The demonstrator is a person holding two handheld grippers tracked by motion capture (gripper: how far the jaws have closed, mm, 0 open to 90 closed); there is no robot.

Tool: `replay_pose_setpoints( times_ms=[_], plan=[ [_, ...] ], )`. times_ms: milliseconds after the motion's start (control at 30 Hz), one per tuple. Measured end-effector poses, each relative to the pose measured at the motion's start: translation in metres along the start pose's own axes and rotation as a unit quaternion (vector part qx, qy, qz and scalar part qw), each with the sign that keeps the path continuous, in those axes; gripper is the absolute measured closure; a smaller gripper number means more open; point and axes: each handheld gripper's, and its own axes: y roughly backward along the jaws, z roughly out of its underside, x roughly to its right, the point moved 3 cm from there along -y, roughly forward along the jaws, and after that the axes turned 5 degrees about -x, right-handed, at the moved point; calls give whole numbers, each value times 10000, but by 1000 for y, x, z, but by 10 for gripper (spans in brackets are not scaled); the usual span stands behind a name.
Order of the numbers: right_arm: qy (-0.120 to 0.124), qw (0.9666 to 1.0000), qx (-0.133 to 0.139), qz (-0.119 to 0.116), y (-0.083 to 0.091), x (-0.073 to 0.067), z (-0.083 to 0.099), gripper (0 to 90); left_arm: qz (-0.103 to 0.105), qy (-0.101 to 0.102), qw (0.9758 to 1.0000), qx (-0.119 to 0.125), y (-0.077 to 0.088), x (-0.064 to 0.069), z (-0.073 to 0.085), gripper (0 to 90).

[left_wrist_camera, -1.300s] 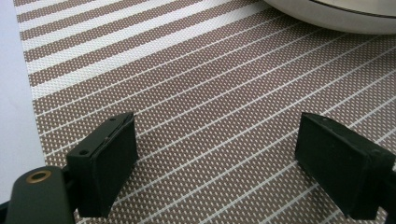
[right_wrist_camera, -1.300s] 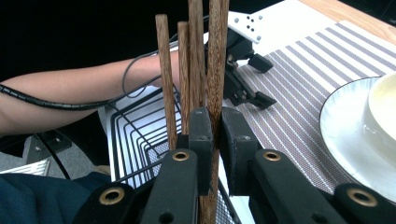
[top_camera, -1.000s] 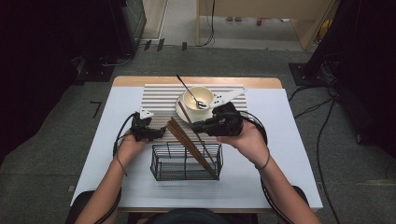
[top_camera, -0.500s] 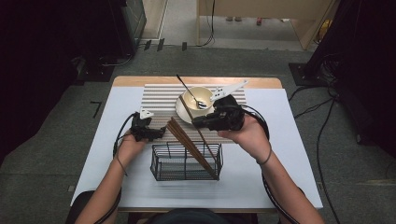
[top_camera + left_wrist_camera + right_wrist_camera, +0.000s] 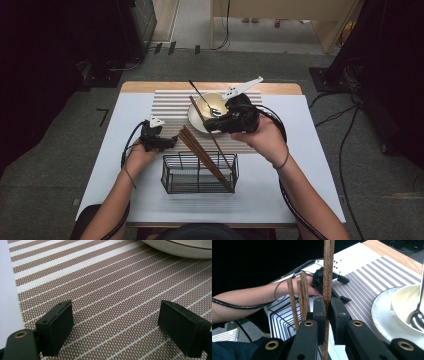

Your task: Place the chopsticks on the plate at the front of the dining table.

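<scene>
The right gripper [image 5: 326,312] is clamped on one wooden chopstick [image 5: 328,277], while the left gripper [image 5: 116,326] rests wide apart on the striped mat [image 5: 107,285].

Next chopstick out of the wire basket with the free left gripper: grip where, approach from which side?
Judging by the pose, grip the upper shaft. The chopsticks lean out of the wire basket with their tops over the striped mat, clear of the mesh. Bring the left gripper, jaws open, in from the mat side, jaws across one stick, and pull along its slant. Lower ends sit inside the wires.
</scene>
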Motion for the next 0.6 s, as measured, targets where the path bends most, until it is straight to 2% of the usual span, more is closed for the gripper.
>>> replay_pose_setpoints(
  times_ms=[600],
  plan=[
    [-33,9999,-111,49,3,7,-19,844,5,5,10000,-5,0,0,0,134]
  ],
)
